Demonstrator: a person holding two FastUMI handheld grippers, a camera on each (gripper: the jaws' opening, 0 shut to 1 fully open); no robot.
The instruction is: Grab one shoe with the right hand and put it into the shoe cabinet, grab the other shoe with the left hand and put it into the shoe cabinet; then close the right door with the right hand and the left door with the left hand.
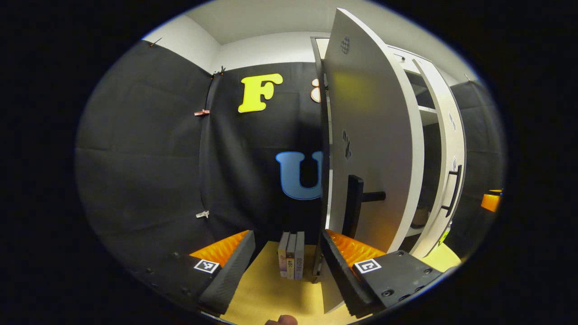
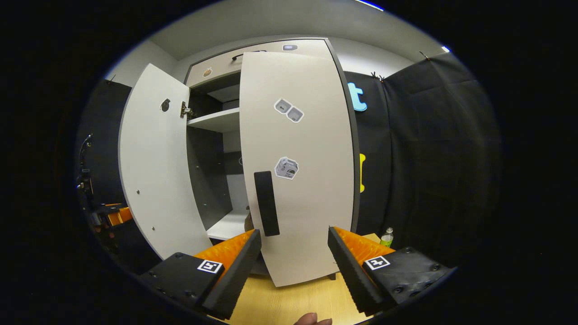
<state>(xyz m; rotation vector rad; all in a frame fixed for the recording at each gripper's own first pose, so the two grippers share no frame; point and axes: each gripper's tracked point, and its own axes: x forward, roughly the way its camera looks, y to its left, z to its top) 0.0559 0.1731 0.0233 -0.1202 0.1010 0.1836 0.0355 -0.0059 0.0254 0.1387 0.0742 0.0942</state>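
The wooden floor [image 1: 271,293] carries the shoe cabinet [image 2: 226,122] and a few upright books [image 1: 291,255] (just left of the cabinet's open door). A small bottle [image 2: 387,237] stands near the cabinet's right side.

text: none legible | door stickers [image 2: 286,168]: too small to read

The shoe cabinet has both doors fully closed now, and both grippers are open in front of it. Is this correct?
Not quite. The left door of the shoe cabinet stands wide open, and the right door is mostly closed but not shut, as the right gripper view shows. The rest holds: the left gripper and the right gripper are both open in front of it.
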